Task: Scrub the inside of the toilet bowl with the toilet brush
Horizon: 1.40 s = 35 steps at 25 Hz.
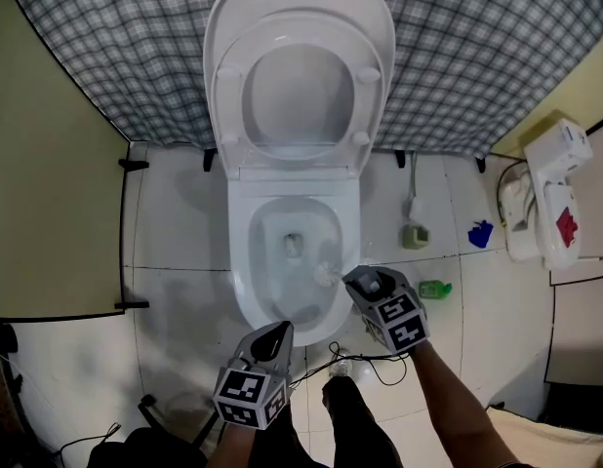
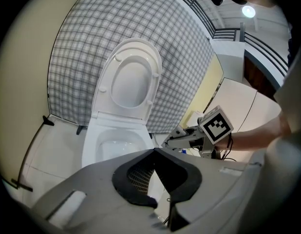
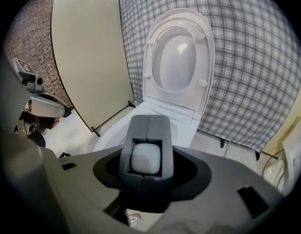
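Observation:
The white toilet (image 1: 245,291) stands with lid and seat (image 1: 300,66) raised against the plaid wall. In the head view my right gripper (image 1: 354,280) hangs over the bowl's right front rim, shut on the toilet brush. The brush's white head (image 1: 326,275) is down inside the bowl against its right wall. The right gripper view shows the fingers (image 3: 149,123) clamped around the white end of the brush handle (image 3: 146,159). My left gripper (image 1: 279,332) stays just off the bowl's front rim, jaws together and holding nothing. It also shows in its own view (image 2: 154,152), pointing at the bowl (image 2: 116,145).
On the tiles right of the toilet lie a grey-green brush holder (image 1: 414,234), a green bottle (image 1: 435,289) and a blue object (image 1: 480,233). A white appliance (image 1: 547,198) sits far right. Cables (image 1: 355,364) lie near the person's feet. A beige partition (image 1: 48,164) closes the left side.

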### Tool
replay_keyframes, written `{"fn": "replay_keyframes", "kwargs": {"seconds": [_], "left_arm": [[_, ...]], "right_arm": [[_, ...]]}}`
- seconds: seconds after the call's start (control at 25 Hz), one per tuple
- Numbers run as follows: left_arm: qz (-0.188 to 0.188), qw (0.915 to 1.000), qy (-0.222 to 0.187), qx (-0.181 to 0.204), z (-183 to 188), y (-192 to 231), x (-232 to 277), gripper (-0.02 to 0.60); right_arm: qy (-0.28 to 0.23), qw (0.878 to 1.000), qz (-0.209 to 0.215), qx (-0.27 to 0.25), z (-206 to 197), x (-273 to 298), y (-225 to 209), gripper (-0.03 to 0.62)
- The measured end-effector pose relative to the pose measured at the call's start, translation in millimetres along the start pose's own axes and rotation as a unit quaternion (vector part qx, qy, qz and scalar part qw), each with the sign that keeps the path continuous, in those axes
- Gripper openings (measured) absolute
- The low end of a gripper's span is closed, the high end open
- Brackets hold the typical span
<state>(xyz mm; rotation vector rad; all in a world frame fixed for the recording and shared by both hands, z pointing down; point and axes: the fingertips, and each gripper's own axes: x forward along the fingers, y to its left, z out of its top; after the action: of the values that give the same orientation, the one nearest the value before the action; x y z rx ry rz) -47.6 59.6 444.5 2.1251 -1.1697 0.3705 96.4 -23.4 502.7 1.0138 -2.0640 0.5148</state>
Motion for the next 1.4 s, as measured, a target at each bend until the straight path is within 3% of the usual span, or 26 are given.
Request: {"fn": "replay_keyframes", "kwargs": {"seconds": [0.4,0.84,1.12,1.4], "left_arm": [[-0.001,1.0,-0.004,-0.001,12,16,10,-0.008],[0.007,1.0,-0.001,0.002,27,47,12,-0.008],[0.02,0.9995,-0.02,-0.013,43,73,6,-0.008],[0.029,0.9989,-0.029,-0.021,47,87,-3,-0.008]], "right_arm": [[-0.009,0.997,-0.072,-0.003,28,30,-38,0.227],[-0.086,0.988,-0.112,0.06,82,69,-56,0.227],[-0.123,0.981,-0.109,0.105,102,96,-44,0.227],[-0.147,0.981,-0.048,0.118,123,116,-6,0.227]]}}
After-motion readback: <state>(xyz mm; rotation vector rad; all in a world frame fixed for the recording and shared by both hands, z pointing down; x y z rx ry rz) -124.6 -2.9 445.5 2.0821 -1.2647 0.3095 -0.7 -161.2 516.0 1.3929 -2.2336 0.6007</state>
